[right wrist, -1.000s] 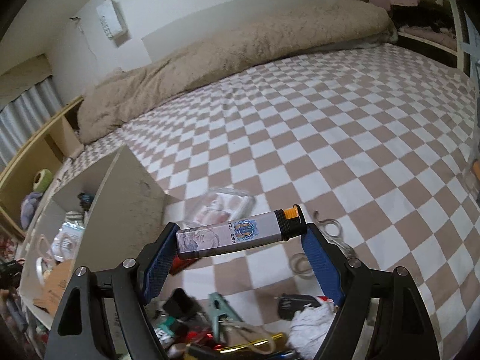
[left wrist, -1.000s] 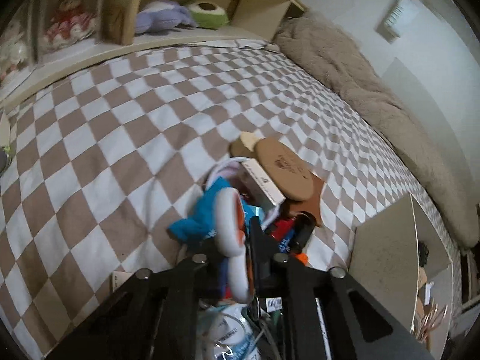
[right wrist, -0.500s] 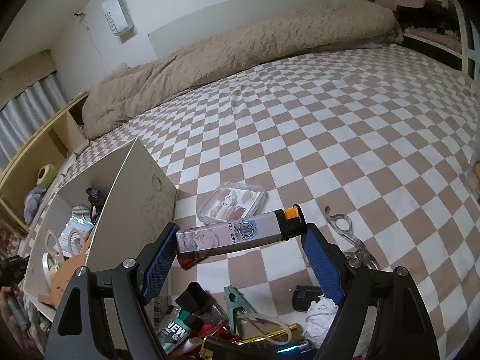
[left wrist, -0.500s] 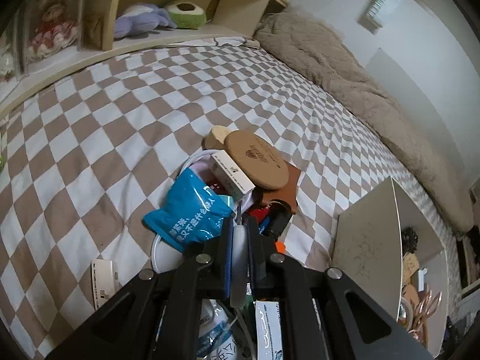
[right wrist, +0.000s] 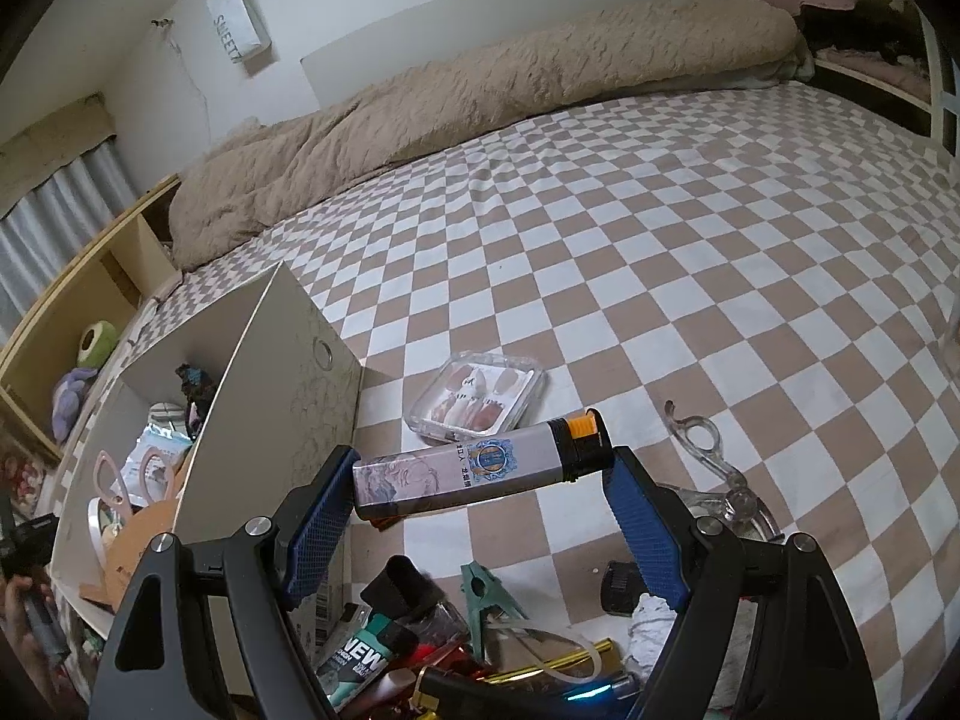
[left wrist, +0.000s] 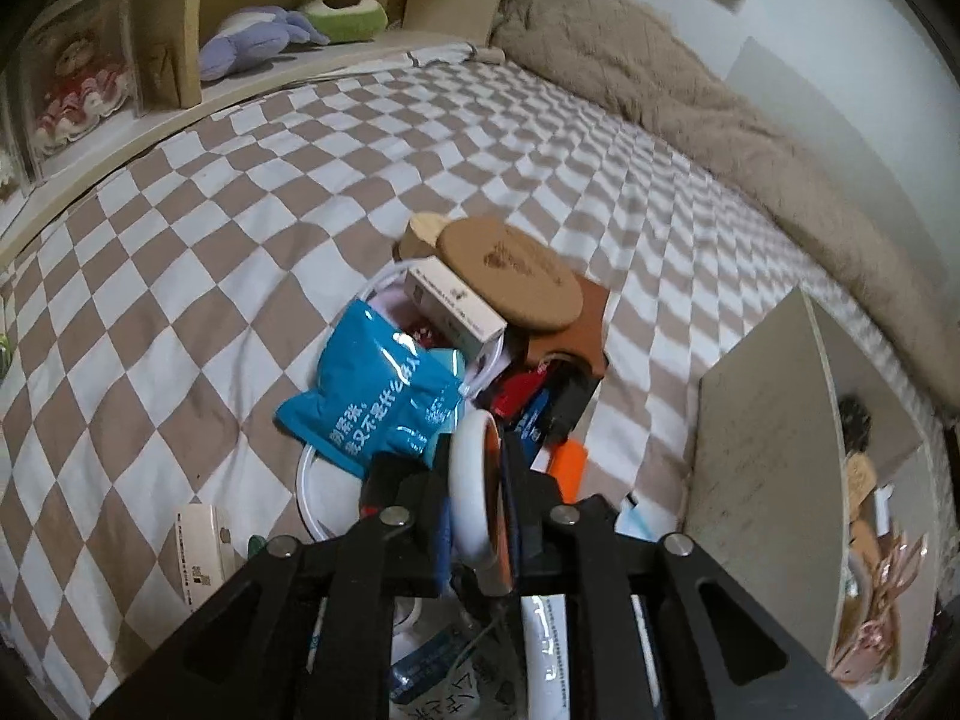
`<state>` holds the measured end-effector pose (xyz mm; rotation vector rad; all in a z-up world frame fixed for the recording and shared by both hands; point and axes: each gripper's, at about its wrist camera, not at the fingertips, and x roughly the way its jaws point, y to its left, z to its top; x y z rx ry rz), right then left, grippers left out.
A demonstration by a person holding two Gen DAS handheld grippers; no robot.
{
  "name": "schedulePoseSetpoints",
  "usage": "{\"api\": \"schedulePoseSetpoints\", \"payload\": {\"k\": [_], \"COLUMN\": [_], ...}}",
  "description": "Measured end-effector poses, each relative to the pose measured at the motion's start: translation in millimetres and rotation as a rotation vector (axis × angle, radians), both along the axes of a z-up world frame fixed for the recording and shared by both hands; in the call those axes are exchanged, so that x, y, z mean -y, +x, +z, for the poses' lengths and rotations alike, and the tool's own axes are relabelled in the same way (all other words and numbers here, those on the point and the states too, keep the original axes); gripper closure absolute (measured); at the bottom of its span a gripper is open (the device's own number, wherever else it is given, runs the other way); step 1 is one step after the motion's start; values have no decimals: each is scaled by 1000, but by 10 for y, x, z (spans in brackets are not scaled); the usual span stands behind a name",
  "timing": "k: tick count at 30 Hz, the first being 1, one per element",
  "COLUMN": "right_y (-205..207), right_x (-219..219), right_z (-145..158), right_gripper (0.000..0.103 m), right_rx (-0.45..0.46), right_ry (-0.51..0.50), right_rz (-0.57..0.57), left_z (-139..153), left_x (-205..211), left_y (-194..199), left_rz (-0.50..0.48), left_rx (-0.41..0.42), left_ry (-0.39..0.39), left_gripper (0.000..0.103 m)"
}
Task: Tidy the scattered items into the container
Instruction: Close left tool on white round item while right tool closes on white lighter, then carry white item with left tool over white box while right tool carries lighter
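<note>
My left gripper (left wrist: 477, 498) is shut on a white round disc with an orange face (left wrist: 474, 492), held edge-on above the pile of scattered items. My right gripper (right wrist: 480, 480) is shut on a long grey lighter (right wrist: 474, 471) with an orange cap, held crosswise above the bed. The white box container (right wrist: 276, 384) stands open to the left of the right gripper, with several items inside; it also shows at the right of the left wrist view (left wrist: 762, 420). A blue packet (left wrist: 378, 393), a cork disc (left wrist: 510, 273) and a small white carton (left wrist: 453, 306) lie in the pile.
A clear case of false nails (right wrist: 477, 399), clear scissors (right wrist: 714, 462), a green clip (right wrist: 486, 600) and a black object (right wrist: 621, 588) lie on the checkered bed. A beige duvet (right wrist: 480, 102) runs along the wall. A wooden shelf with plush toys (left wrist: 282, 30) borders the bed.
The left gripper has lifted and turned with the white disc, which now stands out between its fingers. The right gripper has moved toward the box, still holding the lighter.
</note>
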<state>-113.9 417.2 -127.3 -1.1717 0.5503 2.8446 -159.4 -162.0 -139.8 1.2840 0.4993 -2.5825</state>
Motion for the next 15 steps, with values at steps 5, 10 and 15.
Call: {"api": "schedulePoseSetpoints", "payload": {"k": [5, 10, 15], "right_y": [8, 39, 142], "right_x": [-1, 6, 26], "right_z": [7, 77, 252], "right_gripper": [20, 20, 20], "right_rx": [-4, -32, -106], "right_ry": [-1, 0, -12], "right_rz": [-8, -12, -16], "left_z": [-29, -31, -20], "left_x": [-57, -164, -145], "left_y": [-2, 8, 10], "left_rz": [-16, -35, -56], "left_rx": [16, 19, 8], "left_ry": [-38, -92, -16], "left_gripper": [87, 87, 90]}}
